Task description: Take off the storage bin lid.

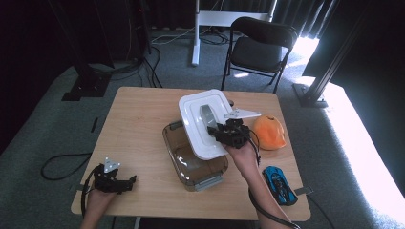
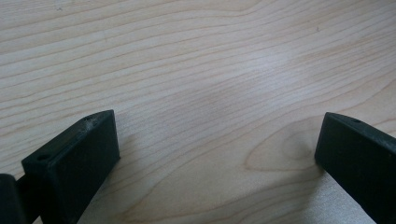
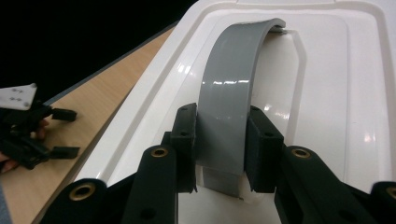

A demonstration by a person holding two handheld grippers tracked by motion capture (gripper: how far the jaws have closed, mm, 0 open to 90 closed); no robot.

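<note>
Lid (image 1: 200, 121), white with a grey handle (image 3: 233, 88), hangs tilted over the box's (image 1: 193, 164) 12 o'clock end, near the table's (image 1: 138, 124) centre. The wooden table stands on grey carpet; a black chair (image 1: 260, 45) sits at 12 o'clock beyond it. The lid hides the box's far rim. The box looks empty where its inside shows. The right gripper (image 3: 219, 144) clamps the handle. The left gripper (image 2: 217, 154), at 7 o'clock, gapes wide over bare wood.
</note>
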